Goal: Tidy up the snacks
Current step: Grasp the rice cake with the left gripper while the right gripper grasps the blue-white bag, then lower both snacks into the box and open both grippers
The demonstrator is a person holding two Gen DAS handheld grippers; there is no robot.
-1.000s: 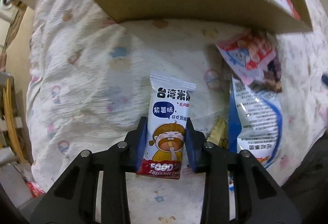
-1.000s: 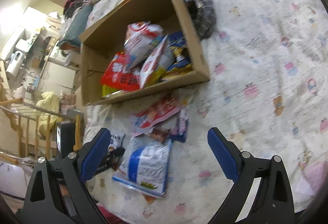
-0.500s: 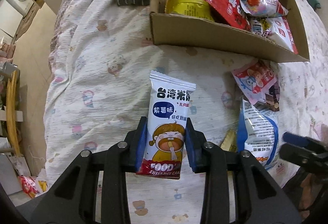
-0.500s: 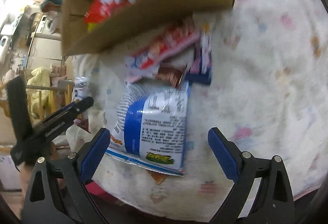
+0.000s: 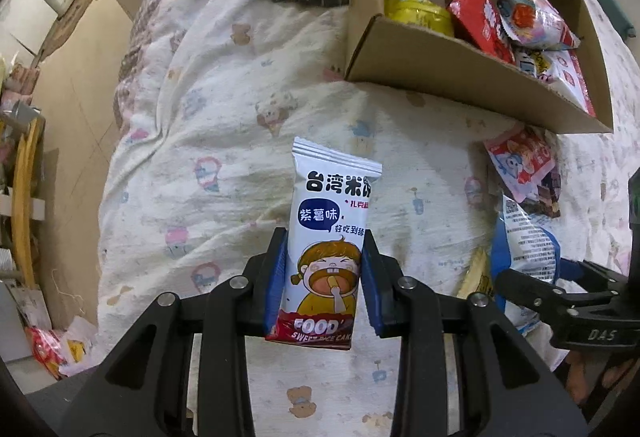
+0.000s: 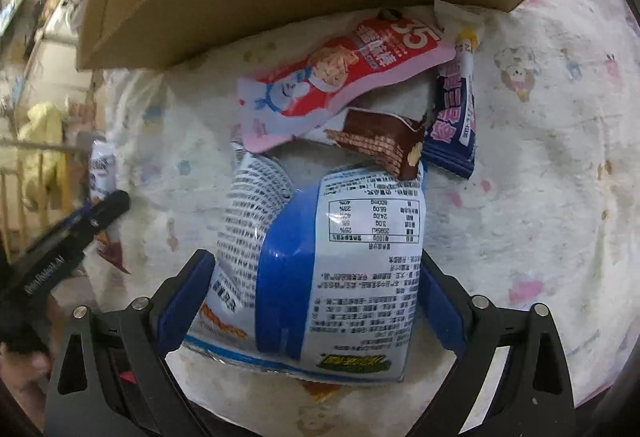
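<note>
Under right gripper [image 6: 312, 301], blue-white bag [image 6: 320, 257] (front hidden), pad contact unclear

Left hand-held gripper [image 5: 324, 273] clamped narrow, pointing down; right hand-held gripper [image 6: 316, 301] wide, jaws just closing

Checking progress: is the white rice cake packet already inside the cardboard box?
No, the left gripper holds the rice cake packet outside the cardboard box.

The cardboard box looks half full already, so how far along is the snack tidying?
Several packets already lie in the cardboard box. The left gripper holds a rice cake packet; the right gripper, jaws closing, straddles a blue-and-white bag. The pink packet and wafer packet remain outside.
</note>
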